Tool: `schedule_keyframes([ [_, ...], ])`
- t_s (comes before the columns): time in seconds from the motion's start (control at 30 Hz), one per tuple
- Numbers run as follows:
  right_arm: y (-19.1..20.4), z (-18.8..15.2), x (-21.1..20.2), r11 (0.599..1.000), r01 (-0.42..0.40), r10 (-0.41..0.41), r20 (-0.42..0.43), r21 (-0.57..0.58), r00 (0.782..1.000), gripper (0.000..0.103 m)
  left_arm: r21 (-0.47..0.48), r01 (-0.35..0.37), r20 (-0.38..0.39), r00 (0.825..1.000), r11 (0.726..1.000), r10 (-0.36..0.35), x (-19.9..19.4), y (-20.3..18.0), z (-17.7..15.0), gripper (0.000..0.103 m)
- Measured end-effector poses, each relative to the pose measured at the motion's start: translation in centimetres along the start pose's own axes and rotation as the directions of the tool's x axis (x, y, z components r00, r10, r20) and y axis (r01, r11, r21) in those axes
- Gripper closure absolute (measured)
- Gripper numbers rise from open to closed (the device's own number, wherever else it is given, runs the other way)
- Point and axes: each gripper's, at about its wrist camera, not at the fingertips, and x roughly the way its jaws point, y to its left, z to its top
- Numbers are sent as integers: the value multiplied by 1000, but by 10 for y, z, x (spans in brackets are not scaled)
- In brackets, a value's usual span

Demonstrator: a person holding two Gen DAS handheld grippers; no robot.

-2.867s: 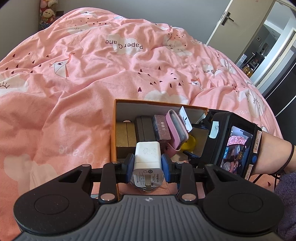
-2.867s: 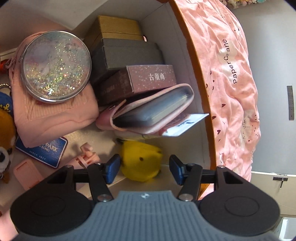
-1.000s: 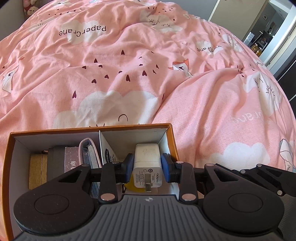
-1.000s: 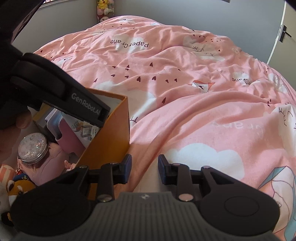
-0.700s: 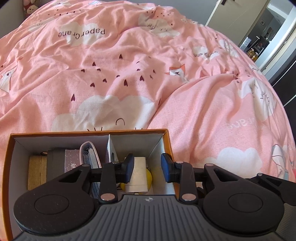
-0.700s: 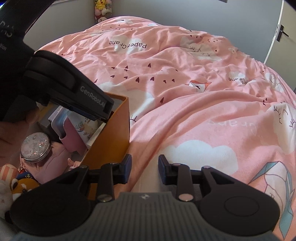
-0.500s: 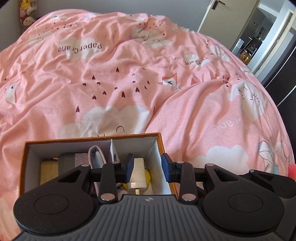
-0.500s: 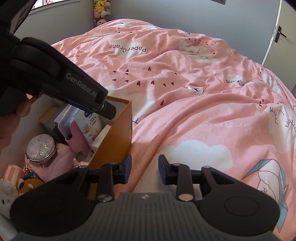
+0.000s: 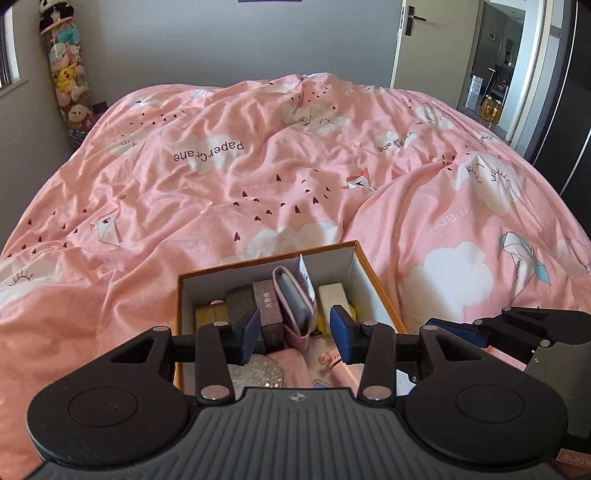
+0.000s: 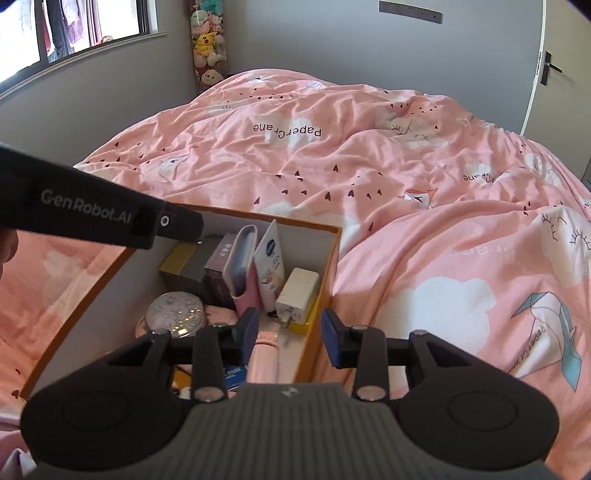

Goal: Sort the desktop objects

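The white plastic charger (image 10: 298,295), clamped in the left gripper (image 9: 294,334) a second ago, now lies in the orange cardboard box's (image 9: 384,291) far right corner; both tongs, right gripper (image 10: 289,334) included, have just been opening and stand apart, empty.

1. Pink duvet (image 9: 280,177) printed with clouds, hearts, paper cranes; covers bed.
2. Stuffed toys (image 10: 207,48) stacked in far corner.
3. Door (image 9: 415,40) ajar.
4. Window (image 10: 74,29), left wall.
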Motion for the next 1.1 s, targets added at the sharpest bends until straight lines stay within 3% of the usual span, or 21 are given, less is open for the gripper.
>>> schedule_keyframes([
  [0.33, 42, -44, -33, 988, 76, -86, 75, 133, 993, 57, -51, -21, 12, 1000, 998, 22, -26, 9, -69, 54],
  [0.57, 65, -73, -34, 992, 96, -104, 89, 82, 991, 47, -76, -112, 20, 993, 991, 114, -27, 10, -114, 51],
  [0.77, 60, -93, -29, 988, 98, -108, 80, 116, 991, 46, -126, -122, 9, 992, 985, 124, -22, 12, -135, 48],
  [1.1, 73, -104, -37, 995, 69, -77, 120, 72, 990, 43, -203, -123, 4, 992, 971, 126, -26, 21, -153, 41],
])
